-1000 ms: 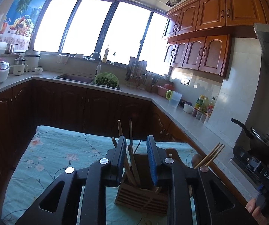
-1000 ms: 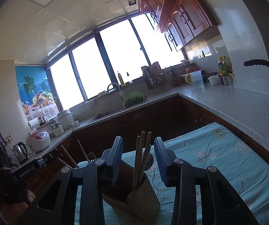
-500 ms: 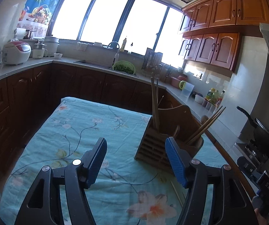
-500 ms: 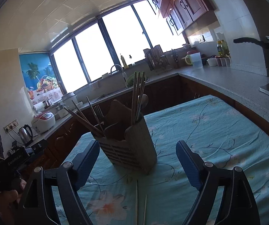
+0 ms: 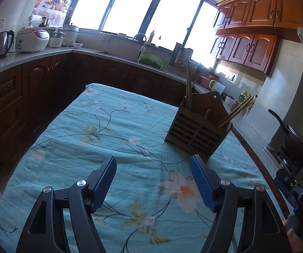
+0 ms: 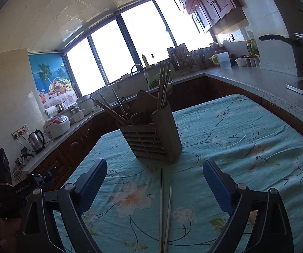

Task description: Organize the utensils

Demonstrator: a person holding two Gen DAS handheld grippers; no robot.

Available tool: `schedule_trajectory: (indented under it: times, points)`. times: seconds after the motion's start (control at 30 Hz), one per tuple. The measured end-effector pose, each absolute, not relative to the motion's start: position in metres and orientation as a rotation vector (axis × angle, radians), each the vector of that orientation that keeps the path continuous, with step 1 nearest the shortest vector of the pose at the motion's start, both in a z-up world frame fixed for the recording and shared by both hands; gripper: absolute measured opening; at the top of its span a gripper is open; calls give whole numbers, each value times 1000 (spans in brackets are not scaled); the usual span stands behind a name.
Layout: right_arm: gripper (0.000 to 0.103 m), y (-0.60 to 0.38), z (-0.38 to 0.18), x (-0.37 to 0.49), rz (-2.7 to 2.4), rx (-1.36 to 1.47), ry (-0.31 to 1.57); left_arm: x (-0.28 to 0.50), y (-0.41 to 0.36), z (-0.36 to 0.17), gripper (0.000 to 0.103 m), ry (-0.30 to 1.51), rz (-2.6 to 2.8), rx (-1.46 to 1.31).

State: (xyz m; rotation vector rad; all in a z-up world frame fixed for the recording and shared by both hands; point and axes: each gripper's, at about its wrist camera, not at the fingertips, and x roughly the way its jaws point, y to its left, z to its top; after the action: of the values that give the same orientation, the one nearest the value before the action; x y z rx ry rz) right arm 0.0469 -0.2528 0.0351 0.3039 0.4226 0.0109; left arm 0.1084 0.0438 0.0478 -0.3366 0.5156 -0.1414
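Note:
A slatted wooden utensil holder (image 5: pixel 197 126) stands on the teal flowered tablecloth (image 5: pixel 100 139), with chopsticks (image 5: pixel 188 84) upright in it and others leaning out right. In the right wrist view the holder (image 6: pixel 155 137) also holds a fork and a spoon. Two loose chopsticks (image 6: pixel 165 208) lie on the cloth between my right gripper's fingers. My left gripper (image 5: pixel 153 182) is open and empty, short of the holder. My right gripper (image 6: pixel 154 186) is open and empty, above the loose chopsticks.
Dark wood counters wrap round the table, with a kettle (image 5: pixel 1 44), rice cooker (image 5: pixel 32 40), sink with a green colander (image 5: pixel 150 61) and a wok on the stove (image 5: pixel 299 147). The other handheld unit (image 6: pixel 14 187) shows at lower left.
Both grippers have opened wide and drawn back from the holder. A pair of chopsticks now lies loose on the cloth before the right gripper.

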Motion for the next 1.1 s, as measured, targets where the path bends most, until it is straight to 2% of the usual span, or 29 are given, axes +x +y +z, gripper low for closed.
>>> schedule_trajectory:
  times: [0.2,0.27,0.3,0.33,0.37,0.4,0.6,1.1]
  points:
    - [93,-244,47,29,34,261,416,81,35,61,72,508,-166,-287]
    - [95,-240,57,20,26,228,388,70,32,68,81,486,-165,-265]
    - [99,-238,61,13,15,210,366,64,30,69,83,471,-160,-254]
    - [103,-237,66,7,-2,195,338,58,29,71,89,456,-154,-244]
    - [103,-237,68,0,-17,181,304,51,28,73,98,441,-145,-238]
    - [103,-236,69,-7,-37,163,275,47,26,72,102,422,-133,-232]
    - [103,-238,53,-23,-89,135,239,16,17,57,102,365,-93,-158]
    - [103,-225,31,-38,-90,47,280,-10,-9,36,102,392,-71,0]
